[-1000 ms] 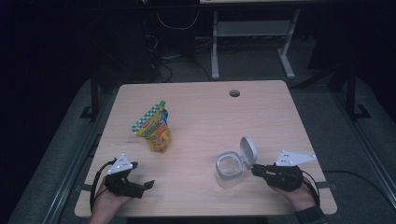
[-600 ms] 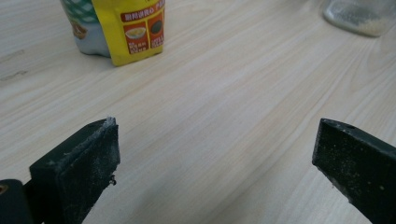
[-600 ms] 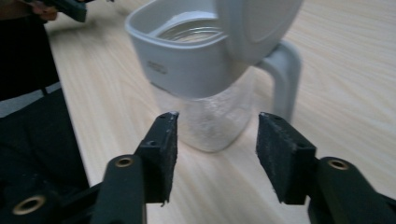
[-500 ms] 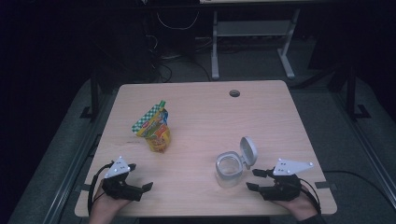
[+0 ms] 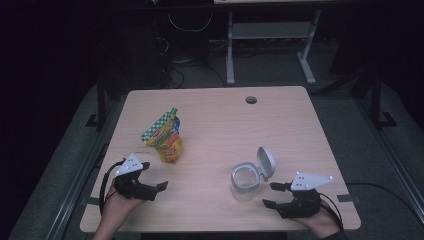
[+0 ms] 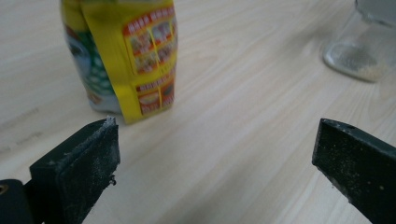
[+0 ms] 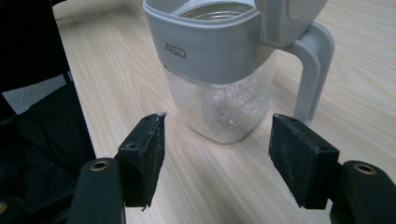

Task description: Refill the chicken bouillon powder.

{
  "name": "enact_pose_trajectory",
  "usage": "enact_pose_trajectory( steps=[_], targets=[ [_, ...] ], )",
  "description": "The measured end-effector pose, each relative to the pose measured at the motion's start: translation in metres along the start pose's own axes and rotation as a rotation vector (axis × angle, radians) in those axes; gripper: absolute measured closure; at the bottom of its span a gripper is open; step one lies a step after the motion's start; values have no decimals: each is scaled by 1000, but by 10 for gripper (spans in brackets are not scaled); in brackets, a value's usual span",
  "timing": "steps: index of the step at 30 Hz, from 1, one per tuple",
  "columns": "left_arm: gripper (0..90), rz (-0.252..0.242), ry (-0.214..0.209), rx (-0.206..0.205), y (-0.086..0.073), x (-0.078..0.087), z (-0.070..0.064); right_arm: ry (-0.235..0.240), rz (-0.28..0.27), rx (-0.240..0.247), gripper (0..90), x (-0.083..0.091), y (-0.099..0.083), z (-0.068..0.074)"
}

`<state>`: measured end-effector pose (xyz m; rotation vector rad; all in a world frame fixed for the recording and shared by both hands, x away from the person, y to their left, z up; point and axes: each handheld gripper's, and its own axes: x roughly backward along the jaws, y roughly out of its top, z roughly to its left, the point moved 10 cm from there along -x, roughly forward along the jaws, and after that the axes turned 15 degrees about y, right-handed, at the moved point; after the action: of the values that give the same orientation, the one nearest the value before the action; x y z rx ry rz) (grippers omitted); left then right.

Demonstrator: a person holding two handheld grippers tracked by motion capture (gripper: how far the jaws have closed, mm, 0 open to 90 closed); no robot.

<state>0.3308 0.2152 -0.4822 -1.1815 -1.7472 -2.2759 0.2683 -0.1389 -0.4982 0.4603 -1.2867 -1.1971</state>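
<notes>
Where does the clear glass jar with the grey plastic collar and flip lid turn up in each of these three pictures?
High view: the clear glass jar with the grey collar stands right of centre, just ahead of the right gripper.
Left gripper view: its blurred base sits in the top right corner.
Right gripper view: it stands upper centre, close beyond the open jaws.
Shared landmark: the pale wooden table.
</notes>
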Motion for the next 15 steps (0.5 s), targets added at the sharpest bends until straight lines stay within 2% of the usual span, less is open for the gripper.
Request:
enact_pose_trajectory(
  steps=[3,6,10,11,14,15],
  targets=[
    [2,-28,-1,21,12,1,3,2,0,0,355,-1,0,1],
    [2,-43,19,10,23,0,10,2,-4,3,354,0,1,0],
    [2,-71,31,29,39,-4,20,3,-1,3,353,0,-1,0],
    [2,-81,36,23,43,-4,22,6,0,3,354,-1,-1,0],
    [53,-116,41,37,54,-3,27,6,-4,5,354,-1,0,1],
    [52,-115,45,22,56,-4,29,8,0,7,353,-1,0,1]
  ],
)
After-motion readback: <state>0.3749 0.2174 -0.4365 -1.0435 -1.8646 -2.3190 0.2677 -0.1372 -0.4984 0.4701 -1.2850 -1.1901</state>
